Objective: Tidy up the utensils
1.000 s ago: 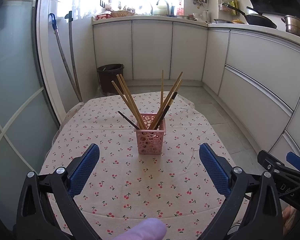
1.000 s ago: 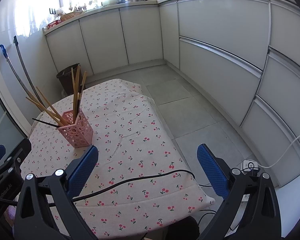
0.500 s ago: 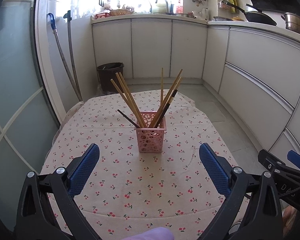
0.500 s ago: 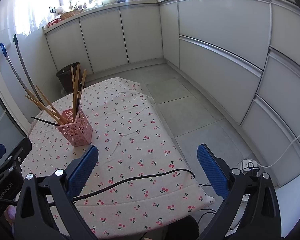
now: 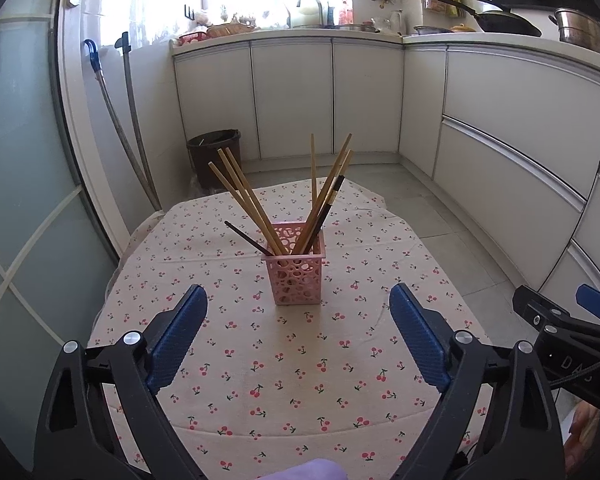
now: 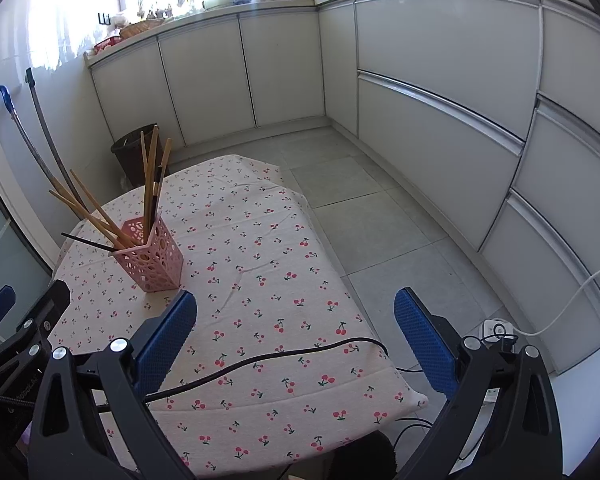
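A pink perforated holder stands upright in the middle of the cherry-print tablecloth, with several wooden and dark chopsticks fanned out of it. My left gripper hovers in front of the holder, short of it. Its jaws are wide and closing, with nothing between them. In the right wrist view the holder and chopsticks sit to the left. My right gripper is open and empty over the table's near right edge.
A black cable crosses the near part of the cloth. On the floor lie a white power strip and a dark bin. Two mop handles lean at the left. White cabinets line the back and right.
The left gripper's blue pads have drawn slightly closer together. The holder, the chopsticks and the right gripper have not moved.
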`<state>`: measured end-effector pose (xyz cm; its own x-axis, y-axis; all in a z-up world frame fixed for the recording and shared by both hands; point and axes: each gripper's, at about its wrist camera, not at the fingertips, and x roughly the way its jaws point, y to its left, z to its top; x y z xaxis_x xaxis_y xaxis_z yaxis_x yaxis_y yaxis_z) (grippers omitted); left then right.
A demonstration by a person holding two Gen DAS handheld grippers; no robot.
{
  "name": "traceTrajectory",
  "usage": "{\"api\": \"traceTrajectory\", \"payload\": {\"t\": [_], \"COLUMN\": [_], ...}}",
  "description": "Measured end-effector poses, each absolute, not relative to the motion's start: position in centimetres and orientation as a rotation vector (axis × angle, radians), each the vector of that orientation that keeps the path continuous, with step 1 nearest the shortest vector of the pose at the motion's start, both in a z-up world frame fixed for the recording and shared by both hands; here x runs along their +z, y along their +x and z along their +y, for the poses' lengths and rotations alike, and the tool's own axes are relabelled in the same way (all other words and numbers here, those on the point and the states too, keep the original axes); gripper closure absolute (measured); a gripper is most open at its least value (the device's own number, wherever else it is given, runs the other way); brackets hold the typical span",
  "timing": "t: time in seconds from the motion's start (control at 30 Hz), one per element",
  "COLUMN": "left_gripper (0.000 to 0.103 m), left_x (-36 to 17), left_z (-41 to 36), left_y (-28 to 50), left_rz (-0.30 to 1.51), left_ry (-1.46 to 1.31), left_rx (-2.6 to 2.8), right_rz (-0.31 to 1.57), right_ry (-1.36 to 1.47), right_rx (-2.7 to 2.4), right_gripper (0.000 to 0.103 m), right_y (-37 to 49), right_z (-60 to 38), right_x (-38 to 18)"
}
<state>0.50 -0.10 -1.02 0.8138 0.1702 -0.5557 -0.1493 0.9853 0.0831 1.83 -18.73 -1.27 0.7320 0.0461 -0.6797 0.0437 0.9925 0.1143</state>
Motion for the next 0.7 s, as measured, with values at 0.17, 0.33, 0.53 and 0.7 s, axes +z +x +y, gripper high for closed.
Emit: {"api": "traceTrajectory", "payload": {"t": [0.17, 0.33, 0.53, 0.7], "left_gripper": [0.011, 0.010, 0.009, 0.009], "left_x": [-1.10, -0.98, -1.16, -1.23], "left_z": [0.13, 0.30, 0.15, 0.32], "left_y": [0.77, 0.67, 0.81, 0.94], "left_rz": [0.625, 0.622, 0.630, 0.635], "left_ry": [0.009, 0.004, 0.009, 0.008], "left_rx": [0.169, 0.176, 0.174, 0.174], "right_rz": [0.755, 0.758, 0.760, 0.761], "right_ry": [0.118, 0.117, 0.117, 0.117], "right_rx": [0.001, -0.002, -0.002, -0.002], "right_gripper": [0.007, 0.007, 0.007, 0.007], "right_y": [1.87, 1.87, 1.85, 1.89], "right_z": [-18.62, -18.53, -18.45, -18.45], "right_x": [-1.37, -1.42, -1.46, -1.49]}}
